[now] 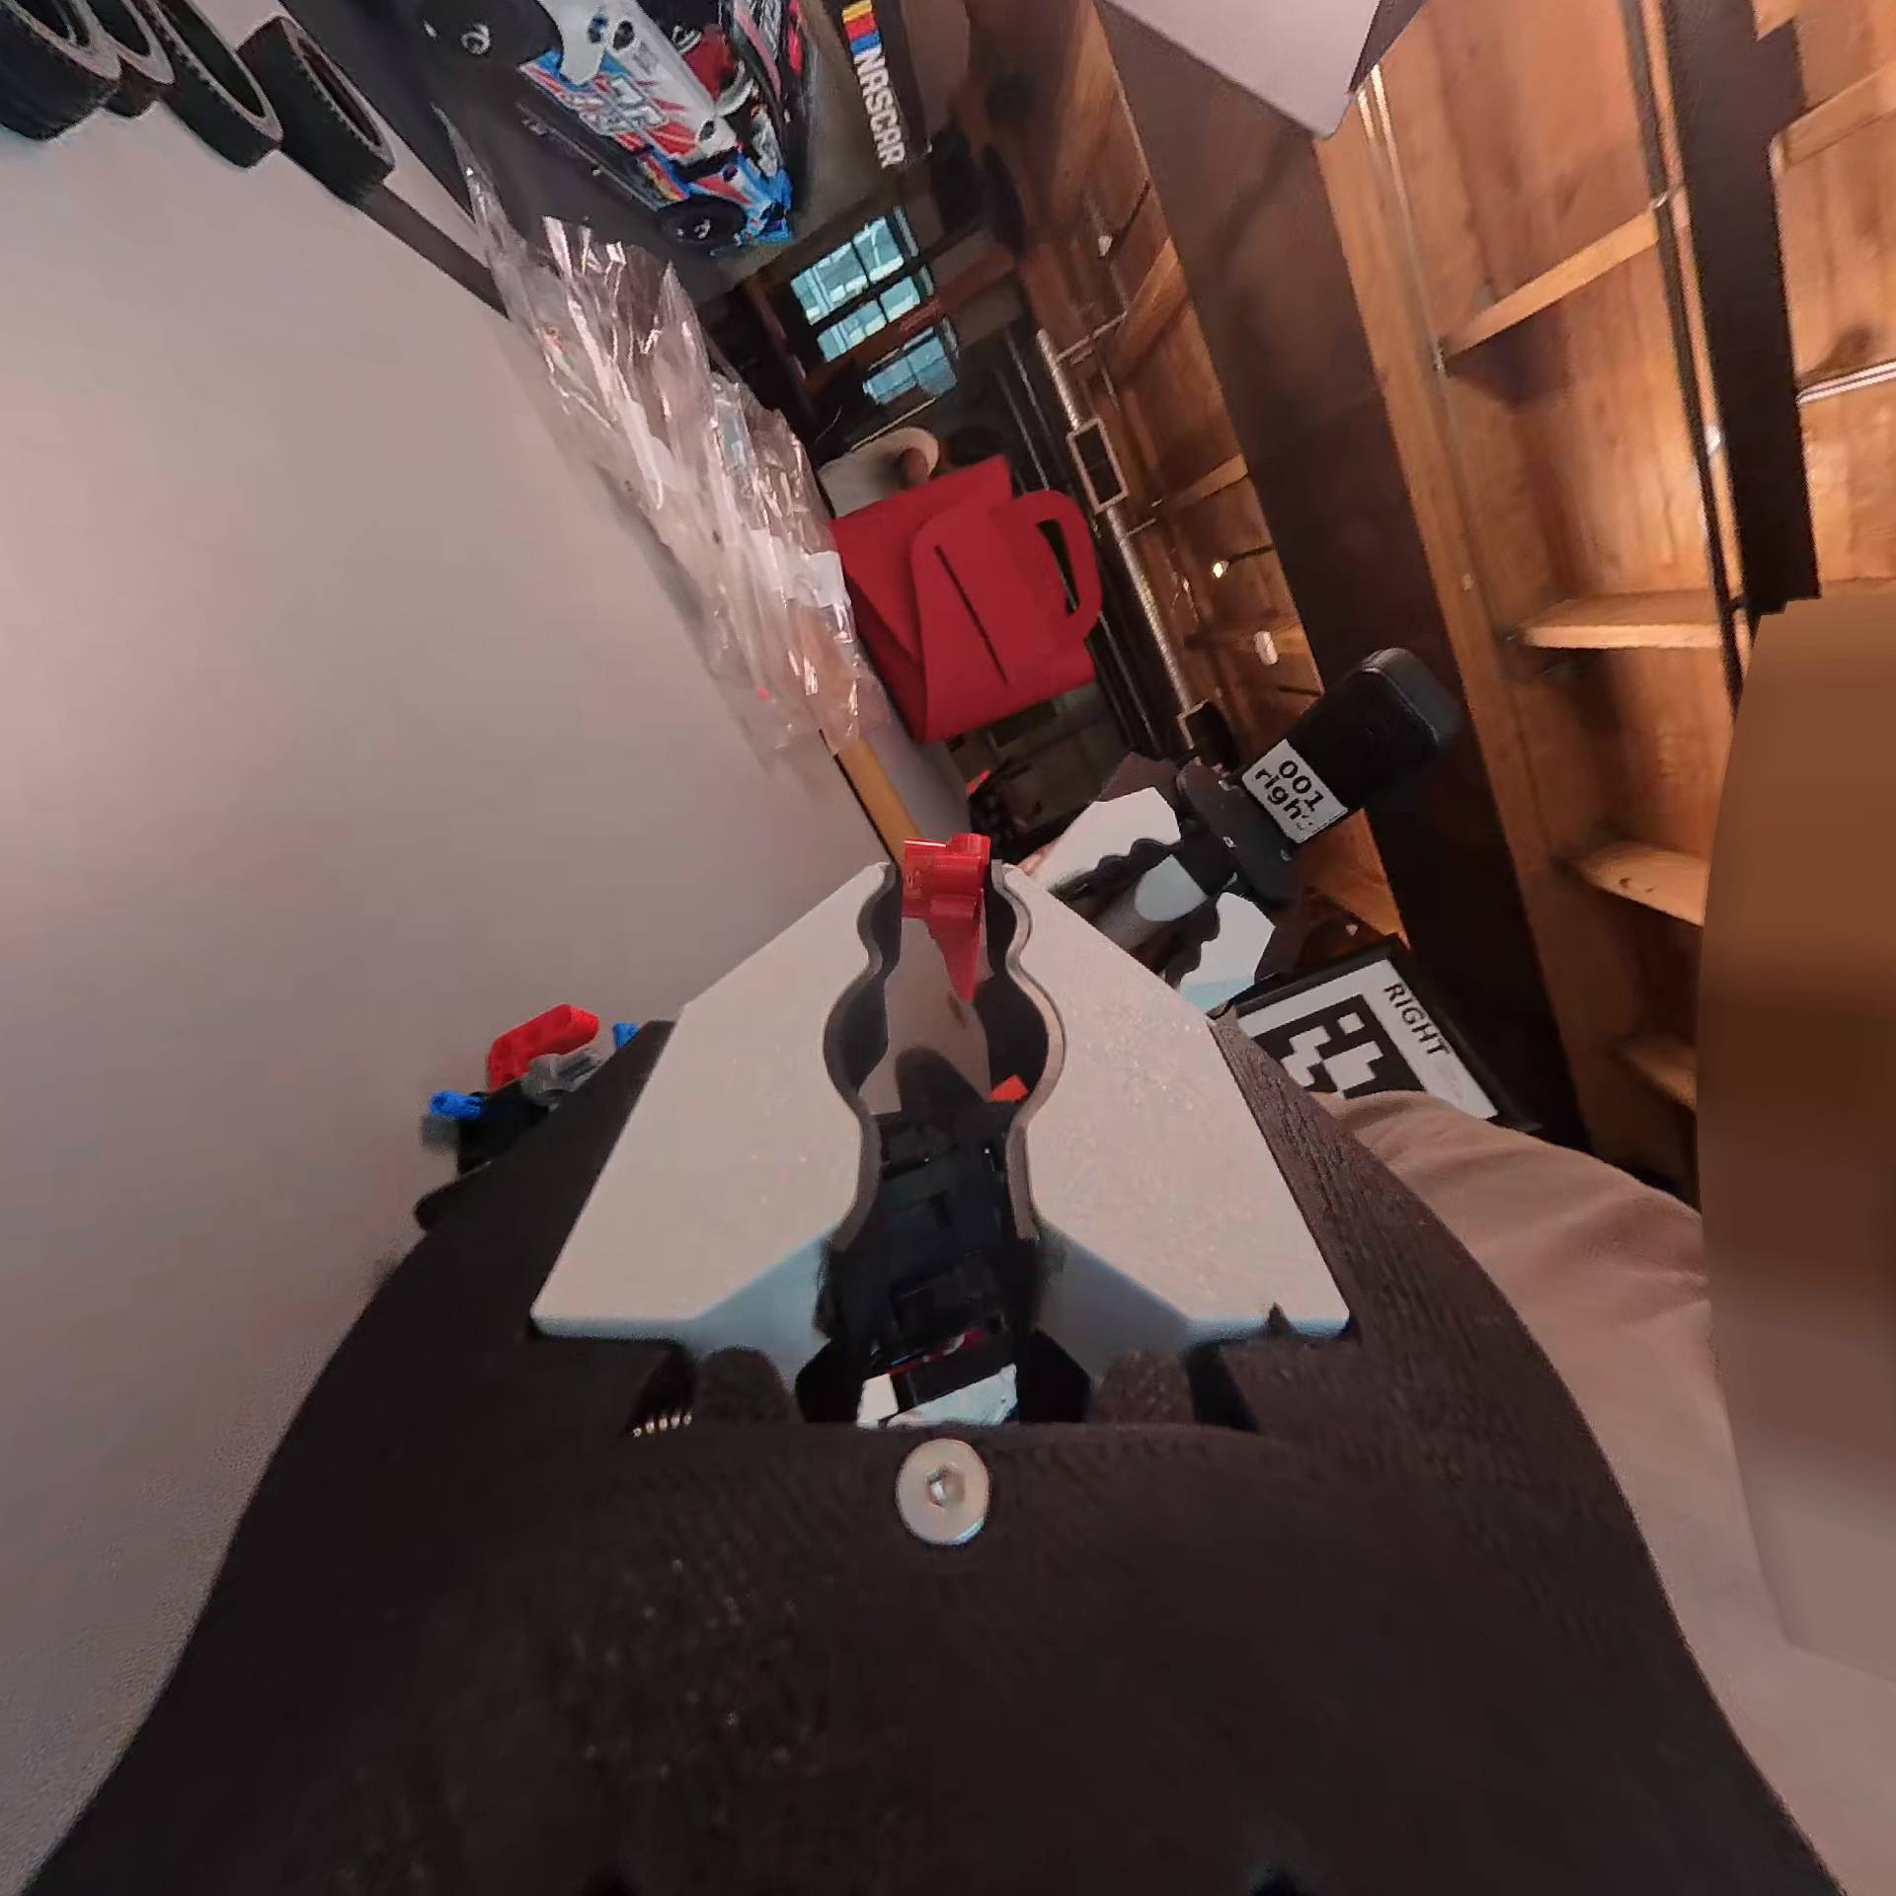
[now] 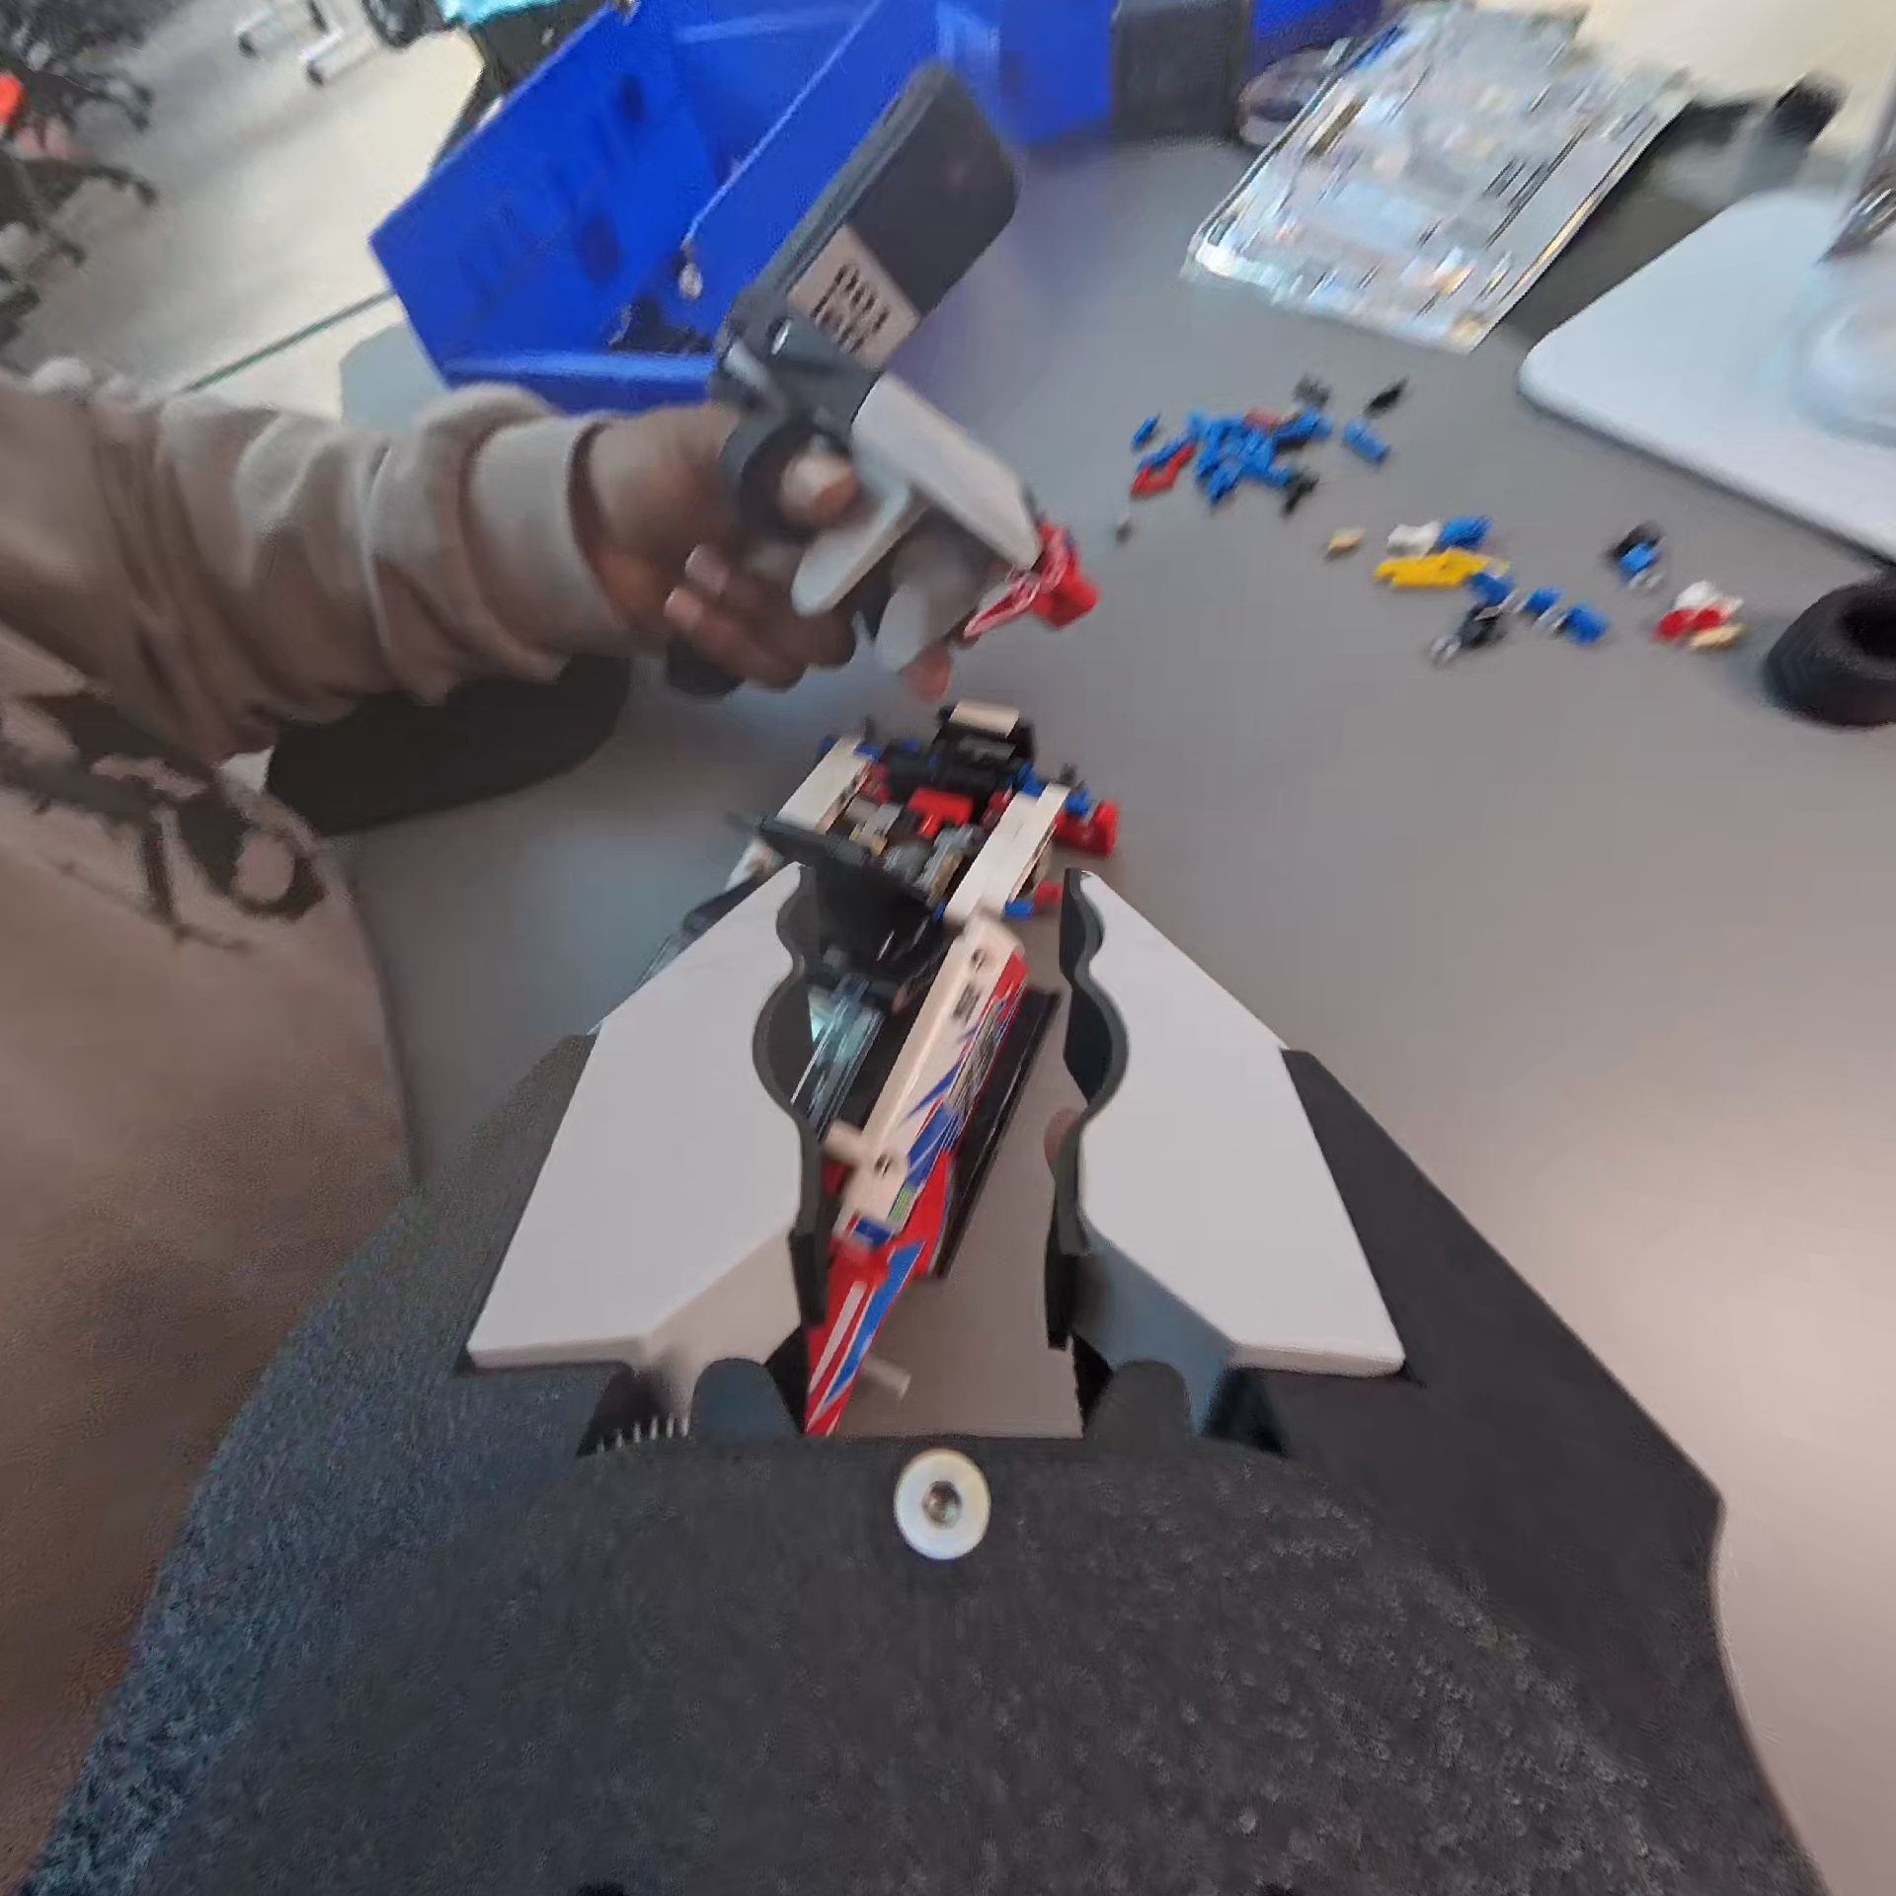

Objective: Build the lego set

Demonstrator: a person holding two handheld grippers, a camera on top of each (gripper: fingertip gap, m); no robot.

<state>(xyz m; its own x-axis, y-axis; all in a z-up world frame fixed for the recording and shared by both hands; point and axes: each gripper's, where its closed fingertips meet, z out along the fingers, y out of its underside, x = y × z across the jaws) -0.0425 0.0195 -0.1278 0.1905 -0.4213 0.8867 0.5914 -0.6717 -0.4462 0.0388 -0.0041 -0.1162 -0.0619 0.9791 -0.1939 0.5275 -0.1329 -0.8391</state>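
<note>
My left gripper [image 1: 944,877] is shut on a small red lego piece [image 1: 944,893] at its tips, held in the air above the table. In the right wrist view the left gripper [image 2: 1026,585], in a person's hand, holds this red piece [image 2: 1062,590] above the car's far end. The partly built lego car [image 2: 923,1077], white with red and blue stripes, lies between the fingers of my right gripper [image 2: 929,893]. The jaws stand apart. The car leans on the left finger, with a gap to the right finger.
Loose blue, red and yellow pieces [image 2: 1252,451] lie on the grey table [image 2: 1436,923] at the far right, with a black tire [image 2: 1847,657]. A blue bin [image 2: 636,205], clear bags [image 2: 1436,174] and a white board [image 2: 1724,369] sit at the back. A sleeve [image 2: 257,564] is at left. Spacing between my two grippers at the tips: around 10 cm.
</note>
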